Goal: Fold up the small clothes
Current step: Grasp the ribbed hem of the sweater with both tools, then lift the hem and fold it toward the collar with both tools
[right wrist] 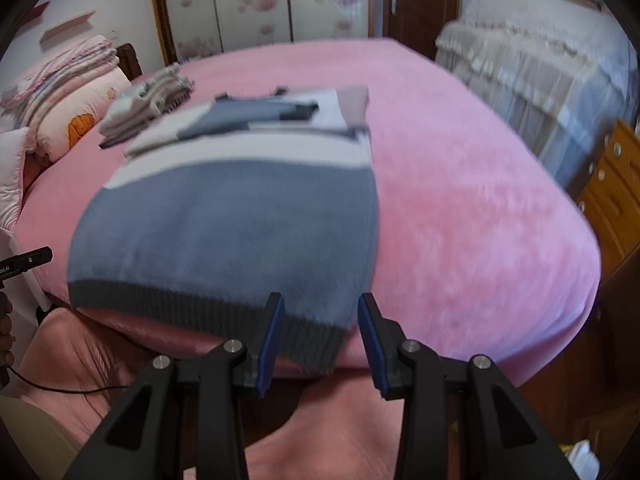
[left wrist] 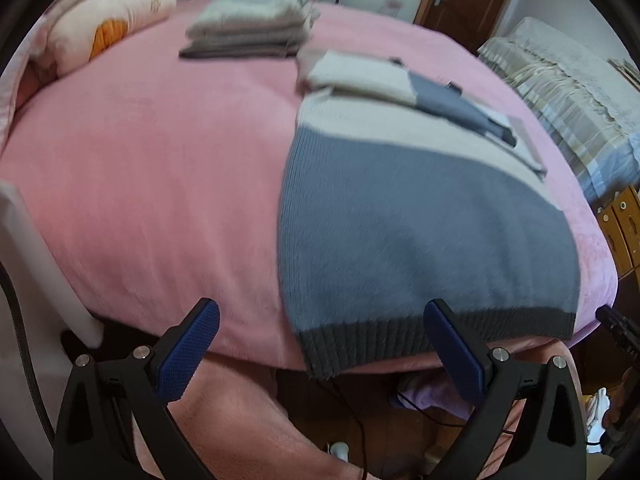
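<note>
A grey and cream knit sweater [left wrist: 420, 216] lies flat on the pink bed [left wrist: 160, 184], its dark ribbed hem [left wrist: 360, 344] hanging over the near edge and its sleeves folded across the chest at the far end. My left gripper [left wrist: 320, 332] is wide open just short of the hem's left corner, empty. In the right wrist view the same sweater [right wrist: 224, 220] fills the middle. My right gripper [right wrist: 320, 320] is partly open, its fingers on either side of the hem's right corner [right wrist: 316, 344], not closed on it.
A stack of folded grey clothes [left wrist: 248, 28] sits at the far side of the bed, with pillows and a quilt [left wrist: 104, 24] to the left. A covered second bed [right wrist: 540, 64] and a wooden drawer unit [right wrist: 616, 184] stand to the right. Cables run on the floor below.
</note>
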`<action>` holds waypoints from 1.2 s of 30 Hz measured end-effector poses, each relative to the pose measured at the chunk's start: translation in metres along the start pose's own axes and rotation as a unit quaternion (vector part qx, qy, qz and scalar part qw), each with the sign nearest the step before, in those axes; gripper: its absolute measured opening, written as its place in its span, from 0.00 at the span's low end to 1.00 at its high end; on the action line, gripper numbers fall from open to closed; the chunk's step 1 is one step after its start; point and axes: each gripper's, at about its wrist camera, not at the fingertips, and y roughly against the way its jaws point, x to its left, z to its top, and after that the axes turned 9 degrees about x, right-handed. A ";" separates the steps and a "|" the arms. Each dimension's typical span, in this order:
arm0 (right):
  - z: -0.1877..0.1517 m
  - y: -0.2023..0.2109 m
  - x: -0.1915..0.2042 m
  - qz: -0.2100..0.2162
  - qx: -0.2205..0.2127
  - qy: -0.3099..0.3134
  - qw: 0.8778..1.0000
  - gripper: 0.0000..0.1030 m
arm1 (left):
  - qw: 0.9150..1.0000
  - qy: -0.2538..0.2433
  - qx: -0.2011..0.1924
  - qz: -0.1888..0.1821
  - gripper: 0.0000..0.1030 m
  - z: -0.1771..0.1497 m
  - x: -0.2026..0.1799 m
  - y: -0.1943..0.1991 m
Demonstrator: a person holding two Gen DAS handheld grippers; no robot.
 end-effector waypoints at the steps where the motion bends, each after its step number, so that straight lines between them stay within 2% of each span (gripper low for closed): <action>1: -0.003 -0.008 -0.003 0.001 0.014 -0.003 1.000 0.37 | 1.000 0.002 0.007 -0.003 0.95 -0.002 0.001 -0.005; 5: -0.009 -0.031 -0.011 0.019 0.046 -0.014 0.999 0.37 | 0.999 -0.004 0.036 -0.012 0.90 -0.009 0.001 -0.027; 12: -0.003 -0.058 -0.020 0.059 0.074 -0.033 0.995 0.37 | 0.996 0.015 0.061 -0.056 0.83 -0.010 0.008 -0.057; 22: 0.005 -0.075 -0.017 0.079 0.084 -0.026 0.993 0.35 | 0.994 0.033 0.056 -0.086 0.83 -0.009 0.016 -0.067; 23: 0.005 -0.075 -0.017 0.080 0.084 -0.024 0.993 0.32 | 0.994 0.033 0.056 -0.092 0.80 -0.009 0.016 -0.067; 26: 0.004 -0.073 -0.018 0.086 0.083 -0.021 0.993 0.21 | 0.991 0.025 0.059 -0.114 0.56 -0.009 0.015 -0.065; 27: 0.004 -0.073 -0.017 0.084 0.082 -0.020 0.993 0.21 | 0.991 0.021 0.060 -0.117 0.52 -0.009 0.013 -0.065; 32: 0.006 -0.074 -0.015 0.081 0.083 -0.020 0.993 0.19 | 0.991 0.020 0.061 -0.119 0.51 -0.007 0.010 -0.067; 33: 0.006 -0.073 -0.015 0.081 0.083 -0.020 0.993 0.18 | 0.991 0.021 0.061 -0.120 0.48 -0.007 0.010 -0.067; 34: 0.006 -0.073 -0.014 0.080 0.083 -0.020 0.993 0.17 | 0.991 0.019 0.061 -0.120 0.44 -0.007 0.010 -0.067; 35: 0.006 -0.072 -0.013 0.077 0.082 -0.018 0.993 0.15 | 0.991 0.016 0.063 -0.120 0.29 -0.008 0.010 -0.066; 36: 0.006 -0.072 -0.013 0.075 0.082 -0.017 0.994 0.14 | 0.991 0.014 0.065 -0.119 0.22 -0.007 0.009 -0.066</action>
